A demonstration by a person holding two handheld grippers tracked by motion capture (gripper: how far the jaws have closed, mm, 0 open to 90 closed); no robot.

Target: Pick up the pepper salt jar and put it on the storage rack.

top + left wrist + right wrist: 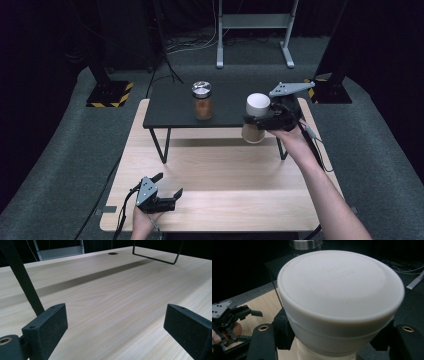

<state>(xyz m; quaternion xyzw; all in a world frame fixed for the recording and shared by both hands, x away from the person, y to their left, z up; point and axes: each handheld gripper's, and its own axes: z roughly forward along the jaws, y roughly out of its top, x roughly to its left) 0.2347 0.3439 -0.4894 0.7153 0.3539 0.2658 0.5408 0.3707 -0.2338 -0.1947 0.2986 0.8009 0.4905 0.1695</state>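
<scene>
The right tool (255, 120) holds a jar with a lid (257, 116) at the front right edge of the raised shelf (170, 107). Left of this tool, a second jar (202, 100) stands on the shelf. The left tool (167, 186) is near the worktop (225, 170) front edge, well apart.

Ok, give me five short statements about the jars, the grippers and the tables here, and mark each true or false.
1. The right gripper is clamped on the white-lidded jar. True.
2. The left gripper holds a jar. False: its jaws are open and hold nothing, above the wooden table.
3. The metal-lidded jar stands on the small black table. True.
4. The metal-lidded jar lies on its side. False: it stands upright.
5. The white-lidded jar rests on the floor. False: it is held beside the black table's front edge.
</scene>
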